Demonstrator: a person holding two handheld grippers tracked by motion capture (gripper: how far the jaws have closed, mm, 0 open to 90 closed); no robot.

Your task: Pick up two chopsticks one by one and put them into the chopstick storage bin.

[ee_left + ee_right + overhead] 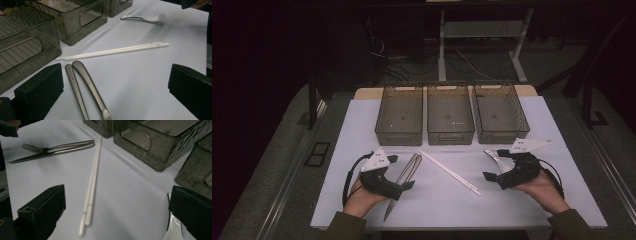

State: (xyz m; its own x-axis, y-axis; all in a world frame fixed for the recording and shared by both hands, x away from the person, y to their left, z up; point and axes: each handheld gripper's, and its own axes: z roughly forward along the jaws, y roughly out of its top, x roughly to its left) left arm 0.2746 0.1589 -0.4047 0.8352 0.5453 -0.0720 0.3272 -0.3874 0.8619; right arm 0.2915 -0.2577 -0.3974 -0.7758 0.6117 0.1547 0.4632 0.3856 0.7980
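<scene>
Left gripper (404, 172) spread wide astride metal fork and knife handles (85, 87) lying on tabletop (437, 200). Right gripper (493, 163) spread over white spoon (145, 17). White chopsticks (91, 187) between. Risk: parallel handles close together; closing could pinch both, or slide one.

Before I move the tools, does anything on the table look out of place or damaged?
Nothing stands out. The fork and knife lie side by side, the white chopsticks lie together as a pair, and the white spoon rests flat. The three bins stand upright in a row. No spill or damage shows.
</scene>
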